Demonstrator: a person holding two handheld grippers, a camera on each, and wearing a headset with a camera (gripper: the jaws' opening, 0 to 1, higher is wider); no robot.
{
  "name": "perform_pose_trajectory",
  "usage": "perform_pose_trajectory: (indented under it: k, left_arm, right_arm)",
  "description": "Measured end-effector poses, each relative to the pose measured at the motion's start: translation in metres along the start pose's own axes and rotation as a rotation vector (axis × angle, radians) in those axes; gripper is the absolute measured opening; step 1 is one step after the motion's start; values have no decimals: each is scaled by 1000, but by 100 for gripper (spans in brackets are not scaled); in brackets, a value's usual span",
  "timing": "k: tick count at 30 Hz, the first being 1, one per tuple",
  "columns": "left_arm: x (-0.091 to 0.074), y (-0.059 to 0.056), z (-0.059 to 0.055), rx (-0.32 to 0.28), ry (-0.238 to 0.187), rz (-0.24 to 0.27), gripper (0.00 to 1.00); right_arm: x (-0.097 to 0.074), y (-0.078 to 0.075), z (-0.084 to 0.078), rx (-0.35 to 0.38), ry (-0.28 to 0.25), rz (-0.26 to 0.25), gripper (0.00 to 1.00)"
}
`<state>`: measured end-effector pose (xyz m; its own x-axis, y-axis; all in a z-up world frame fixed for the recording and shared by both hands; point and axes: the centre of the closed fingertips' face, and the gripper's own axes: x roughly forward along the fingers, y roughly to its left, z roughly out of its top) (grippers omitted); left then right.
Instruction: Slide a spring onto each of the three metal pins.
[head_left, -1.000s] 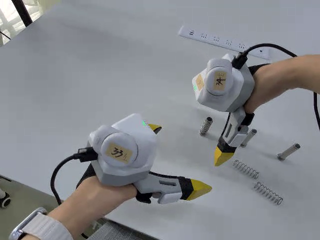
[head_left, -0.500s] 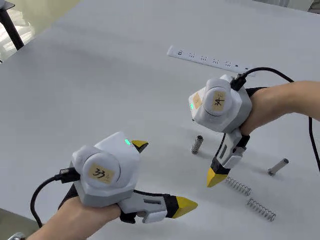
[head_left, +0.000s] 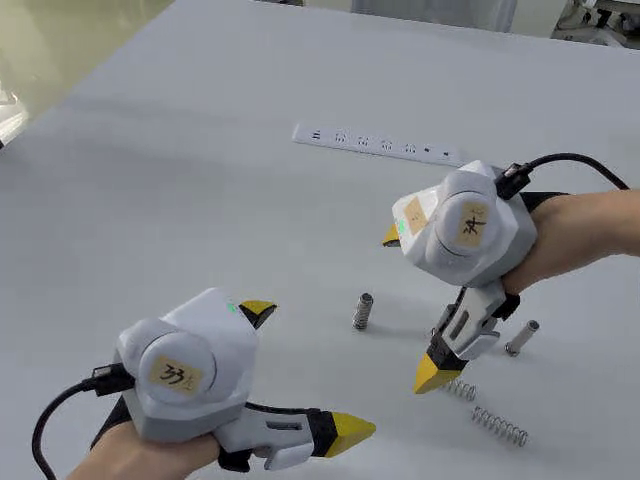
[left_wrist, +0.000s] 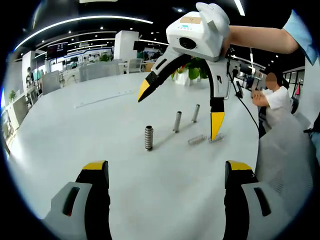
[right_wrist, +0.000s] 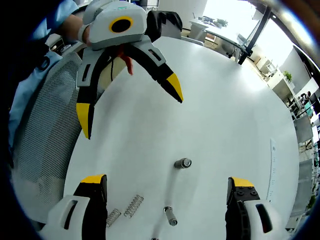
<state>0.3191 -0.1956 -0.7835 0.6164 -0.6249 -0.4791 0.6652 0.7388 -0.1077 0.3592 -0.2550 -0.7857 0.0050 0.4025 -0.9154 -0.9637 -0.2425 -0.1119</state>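
Right gripper (head_left: 411, 306) has dropped toward the loose springs (head_left: 498, 425) (one pin (head_left: 362, 311) already sprung); it and left gripper (head_left: 304, 370) gape wide, empty.

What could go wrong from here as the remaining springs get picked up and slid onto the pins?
1. The two loose springs lie flat on the smooth table near the lower tip of the right tongs; a pinch may send one rolling or skidding away.
2. The bare pins stand upright and close together; the wide-open tongs may topple one, or the pin already wearing a spring.
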Motion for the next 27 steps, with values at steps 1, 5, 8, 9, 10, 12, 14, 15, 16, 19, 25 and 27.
perform_pose_trajectory:
  k: [1, 5, 8, 9, 10, 12, 14, 15, 16, 19, 25, 27]
  left_arm:
    - [0, 0, 0, 0, 0, -2, 95]
    - [1, -1, 0, 6, 4, -9, 95]
    - [0, -2, 0, 13, 9, -16, 95]
    - [0, -3, 0, 18, 12, -18, 95]
    - [0, -3, 0, 22, 13, -20, 95]
    - [0, -3, 1, 30, 15, -26, 95]
    - [0, -4, 3, 45, 19, -33, 95]
    - [0, -5, 4, 54, 20, -36, 95]
    - [0, -6, 6, 64, 18, -41, 95]
    - [2, -7, 10, 68, 11, -48, 95]
    - [5, -11, 11, 87, 19, -63, 95]
    - [6, -13, 10, 93, 22, -71, 95]
  right_arm:
    - [-2, 2, -2, 6, -11, -10, 99]
    - [-9, 5, -4, 62, -56, -39, 99]
    - [-14, 9, -7, 117, -88, -56, 99]
    - [-17, 10, -9, 133, -100, -67, 99]
    - [-20, 11, -10, 145, -105, -76, 99]
    - [-25, 14, -14, 167, -122, -103, 99]
    - [-31, 18, -19, 209, -140, -124, 99]
    - [-33, 19, -21, 223, -147, -137, 99]
    - [-37, 21, -25, 235, -156, -153, 99]
    - [-44, 27, -36, 269, -160, -190, 99]
    - [-54, 40, -55, 369, -192, -237, 99]
    - [-57, 44, -62, 413, -204, -246, 99]
